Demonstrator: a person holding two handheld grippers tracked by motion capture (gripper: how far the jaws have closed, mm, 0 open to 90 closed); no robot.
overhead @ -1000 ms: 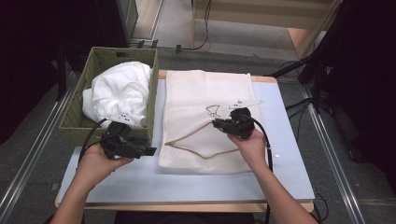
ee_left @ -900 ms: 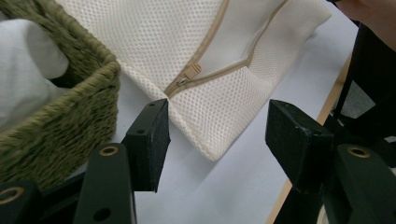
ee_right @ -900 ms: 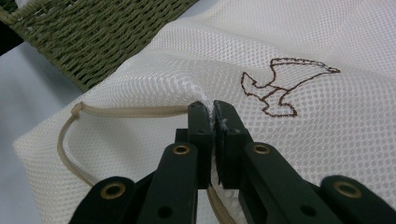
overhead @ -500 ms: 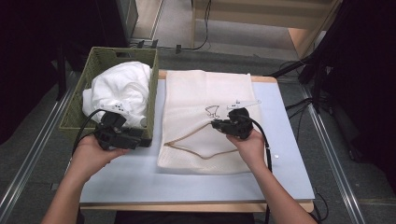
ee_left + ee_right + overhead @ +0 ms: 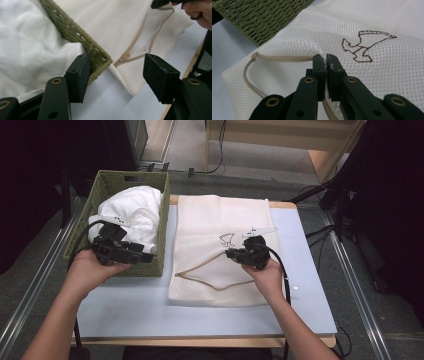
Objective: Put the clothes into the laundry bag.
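A cream mesh bag (image 5: 220, 220) with a brown stitched bird (image 5: 364, 46) lies flat on the table. My right gripper (image 5: 229, 253) is shut on a pinch of the mesh bag's (image 5: 387, 75) upper layer, just left of the bird; the right gripper's (image 5: 326, 60) pads press the fabric into a small ridge. A beige cord (image 5: 282, 58) edges the bag's opening. My left gripper (image 5: 145, 257) hovers open over the near right corner of a green woven basket (image 5: 125, 177) that holds white cloth (image 5: 132, 212). Nothing sits between the left gripper's (image 5: 116, 75) jaws; the basket's corner (image 5: 75, 32) and the bag's corner (image 5: 125, 82) lie below them.
The pale table top (image 5: 200, 310) stretches in front of the basket and bag. Metal rails (image 5: 350, 270) run along both sides of the table. Cables and a wooden shelf (image 5: 320, 160) stand beyond the far edge.
My left hand has lifted and moved away from the table's front, from in front of the basket to over its near right corner. The right gripper has stayed put on the bag.
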